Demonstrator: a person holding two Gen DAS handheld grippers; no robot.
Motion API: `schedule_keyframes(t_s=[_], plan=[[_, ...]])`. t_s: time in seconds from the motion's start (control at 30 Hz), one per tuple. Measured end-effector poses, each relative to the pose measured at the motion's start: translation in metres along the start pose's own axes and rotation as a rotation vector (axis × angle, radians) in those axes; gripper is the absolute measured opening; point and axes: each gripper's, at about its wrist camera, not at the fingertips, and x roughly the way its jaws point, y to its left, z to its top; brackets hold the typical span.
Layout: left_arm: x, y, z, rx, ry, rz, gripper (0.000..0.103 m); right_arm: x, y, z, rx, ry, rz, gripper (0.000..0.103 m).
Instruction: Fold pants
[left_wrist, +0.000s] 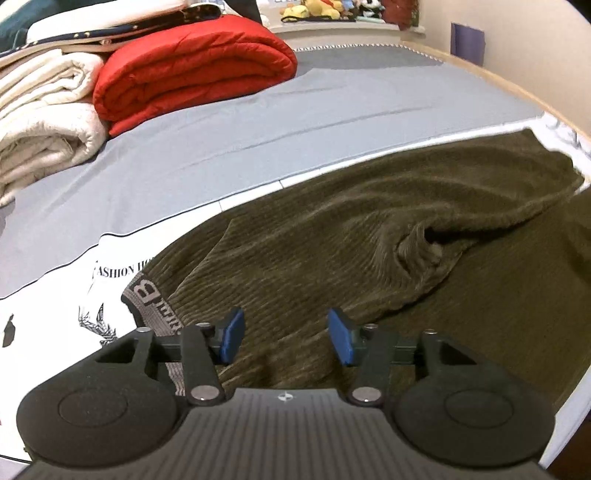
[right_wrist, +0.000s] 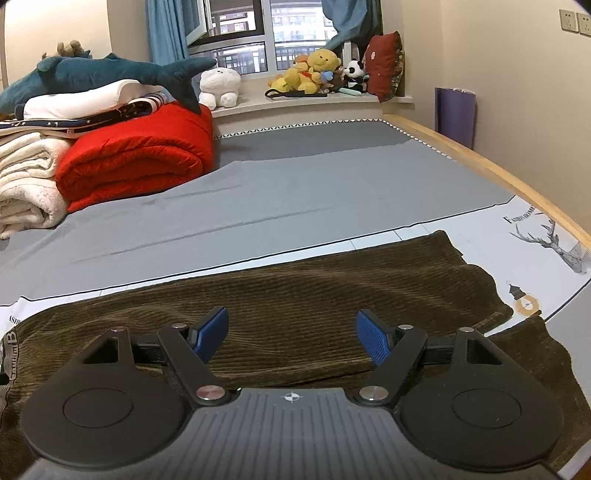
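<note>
Olive-brown corduroy pants (left_wrist: 332, 236) lie spread on the bed, with a grey lettered waistband (left_wrist: 147, 299) at the left and a rumpled fold (left_wrist: 421, 247) near the middle. My left gripper (left_wrist: 286, 334) is open and empty just above the pants near the waistband. In the right wrist view the pants (right_wrist: 295, 291) lie flatter, with the leg ends toward the right. My right gripper (right_wrist: 291, 332) is open and empty over the pants.
A grey and white printed bedsheet (right_wrist: 258, 206) covers the bed. A folded red quilt (right_wrist: 136, 162), cream blankets (right_wrist: 26, 184) and a plush shark (right_wrist: 92, 74) are stacked at the back left. Plush toys (right_wrist: 314, 70) sit on the windowsill. The wooden bed edge (right_wrist: 480, 158) runs along the right.
</note>
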Motion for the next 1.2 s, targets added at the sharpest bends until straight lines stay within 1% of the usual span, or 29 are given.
schedule_keyframes(t_s=[0.03, 0.07, 0.13, 0.23, 0.37, 0.43, 0.5, 0.57, 0.67, 0.73, 0.87, 0.97, 1.07, 1.13, 1.2], plan=[[0.000, 0.000, 0.003, -0.010, -0.003, -0.005, 0.044, 0.000, 0.001, 0.000, 0.002, -0.001, 0.001, 0.077], [0.001, 0.000, 0.005, -0.019, -0.003, -0.011, 0.042, 0.001, 0.002, 0.001, 0.003, -0.002, 0.002, 0.077], [0.003, -0.002, 0.011, -0.036, 0.000, -0.020, 0.033, 0.002, 0.005, 0.002, 0.004, -0.005, 0.007, 0.077], [0.007, -0.008, 0.019, -0.049, 0.003, -0.025, 0.032, 0.005, 0.008, 0.003, 0.007, -0.003, 0.021, 0.074], [0.013, -0.015, 0.028, -0.055, 0.002, -0.040, 0.030, 0.009, 0.014, 0.006, -0.003, -0.007, 0.042, 0.066], [0.017, -0.019, 0.031, -0.054, 0.002, -0.047, 0.030, 0.009, 0.016, 0.008, -0.012, -0.014, 0.055, 0.056], [0.020, -0.021, 0.035, -0.055, 0.002, -0.051, 0.030, 0.010, 0.018, 0.010, -0.025, -0.011, 0.073, 0.034], [0.022, -0.021, 0.037, -0.074, 0.003, -0.056, 0.030, 0.010, 0.019, 0.011, -0.036, -0.013, 0.086, 0.025], [0.024, -0.013, 0.042, -0.121, -0.005, -0.055, 0.030, 0.008, 0.022, 0.013, -0.062, -0.029, 0.089, 0.025], [0.022, -0.001, 0.047, -0.172, -0.024, -0.042, 0.030, 0.007, 0.021, 0.014, -0.071, -0.031, 0.096, 0.025], [0.021, 0.036, 0.053, -0.328, -0.066, -0.016, 0.029, 0.005, 0.017, 0.015, -0.063, -0.022, 0.119, 0.025], [0.028, 0.056, 0.051, -0.425, -0.072, 0.011, 0.028, 0.003, 0.012, 0.016, -0.054, -0.010, 0.134, 0.026], [0.040, 0.065, 0.050, -0.476, -0.061, 0.039, 0.028, 0.001, 0.004, 0.019, -0.036, -0.005, 0.151, 0.026], [0.050, 0.065, 0.052, -0.481, -0.052, 0.073, 0.028, 0.000, 0.000, 0.020, -0.016, 0.004, 0.164, 0.027], [0.061, 0.066, 0.056, -0.481, -0.047, 0.082, 0.028, 0.001, -0.002, 0.019, -0.008, 0.016, 0.176, 0.027]])
